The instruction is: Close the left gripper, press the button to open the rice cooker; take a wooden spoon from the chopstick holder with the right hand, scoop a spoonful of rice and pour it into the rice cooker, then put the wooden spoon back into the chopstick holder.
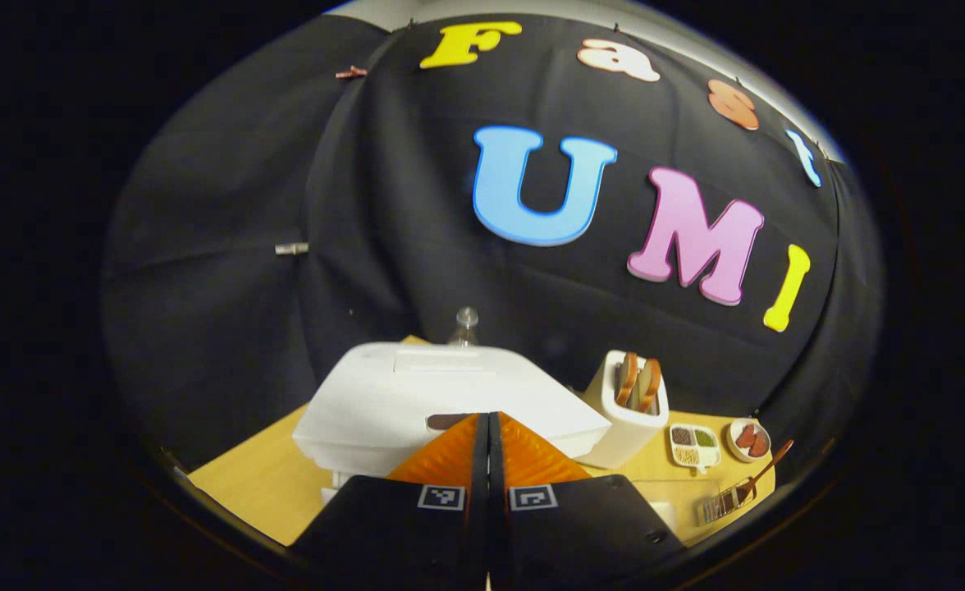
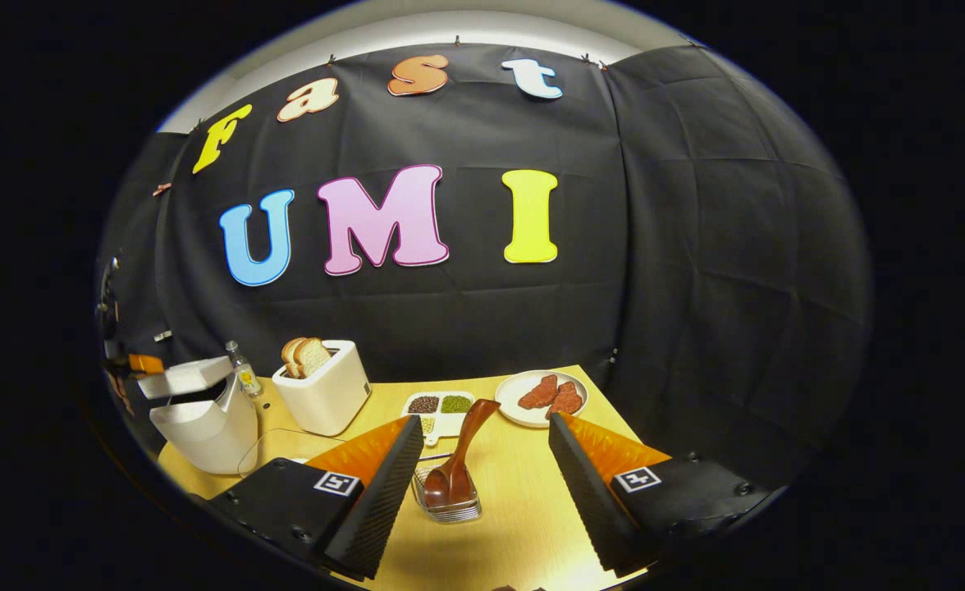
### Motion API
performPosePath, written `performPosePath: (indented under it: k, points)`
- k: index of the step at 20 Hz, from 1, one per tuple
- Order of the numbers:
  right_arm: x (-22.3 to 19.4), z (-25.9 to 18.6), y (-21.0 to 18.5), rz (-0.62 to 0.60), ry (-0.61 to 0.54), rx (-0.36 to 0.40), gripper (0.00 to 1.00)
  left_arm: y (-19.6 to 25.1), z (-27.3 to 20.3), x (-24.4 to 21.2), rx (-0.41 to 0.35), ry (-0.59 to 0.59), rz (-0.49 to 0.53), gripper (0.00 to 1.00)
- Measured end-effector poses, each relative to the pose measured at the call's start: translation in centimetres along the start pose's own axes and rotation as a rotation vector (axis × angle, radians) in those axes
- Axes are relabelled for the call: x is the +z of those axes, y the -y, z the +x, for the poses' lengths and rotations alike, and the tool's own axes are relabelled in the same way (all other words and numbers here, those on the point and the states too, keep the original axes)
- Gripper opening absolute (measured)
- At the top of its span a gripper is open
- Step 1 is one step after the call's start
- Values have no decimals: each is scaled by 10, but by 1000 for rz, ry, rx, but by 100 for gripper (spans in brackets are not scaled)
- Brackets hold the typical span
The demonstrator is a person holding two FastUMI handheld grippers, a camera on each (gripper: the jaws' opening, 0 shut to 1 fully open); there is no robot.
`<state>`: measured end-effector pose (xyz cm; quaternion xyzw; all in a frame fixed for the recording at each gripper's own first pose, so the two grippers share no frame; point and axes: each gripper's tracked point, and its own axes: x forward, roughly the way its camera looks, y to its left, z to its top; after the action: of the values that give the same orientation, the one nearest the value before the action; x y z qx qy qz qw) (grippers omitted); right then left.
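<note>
The left gripper (image 1: 488, 423), its jaws pressed together and holding nothing, is hovering just over the white plastic rice cooker (image 1: 417, 394) on the yellow wooden table (image 1: 253, 484). The right gripper (image 2: 487, 435), jaws spread wide and empty, is facing the brown wooden spoon (image 2: 459, 460) standing in the clear wire chopstick holder (image 2: 450, 501); the cooker's lid (image 2: 183, 377) is sitting ajar at far left.

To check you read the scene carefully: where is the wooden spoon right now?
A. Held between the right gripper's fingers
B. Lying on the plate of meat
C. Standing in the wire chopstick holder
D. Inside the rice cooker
C: the wooden spoon stands in the chopstick holder, between the open right gripper fingers, which do not touch it.
</note>
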<state>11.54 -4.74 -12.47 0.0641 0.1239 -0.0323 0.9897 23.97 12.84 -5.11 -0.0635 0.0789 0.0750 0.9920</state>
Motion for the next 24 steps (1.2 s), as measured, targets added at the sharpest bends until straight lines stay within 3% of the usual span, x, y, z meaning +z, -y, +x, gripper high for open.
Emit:
performPosePath:
  k: [1, 4, 9, 13, 14, 15, 17, 18, 24]
  points:
    - [-1, 2, 0, 8, -4, 2, 97, 3, -10, 6, 5, 25, -4, 5]
    - [-1, 9, 0, 13, -3, 2, 97, 10, -46, 22, -1, 80, -18, 6]
    - [-11, 28, -1, 17, -32, 20, 96, 17, -105, 10, 33, 116, -22, 11]
    - [-25, 48, -5, 19, -67, 39, 96, 33, -142, -18, 37, 79, -11, 41]
    - [-29, 53, -8, 22, -76, 54, 97, 36, -146, -28, 37, 66, -20, 60]
    - [-34, 59, -9, 30, -91, 63, 96, 44, -151, -39, 22, 53, -25, 70]
    - [-42, 71, -11, 51, -109, 81, 97, 56, -161, -61, -3, 29, -16, 76]
    - [-47, 79, -13, 60, -120, 89, 96, 59, -161, -74, -8, 3, -2, 96]
    - [-92, 120, -27, 87, -227, 138, 99, 79, -172, -112, -27, -98, 38, 96]
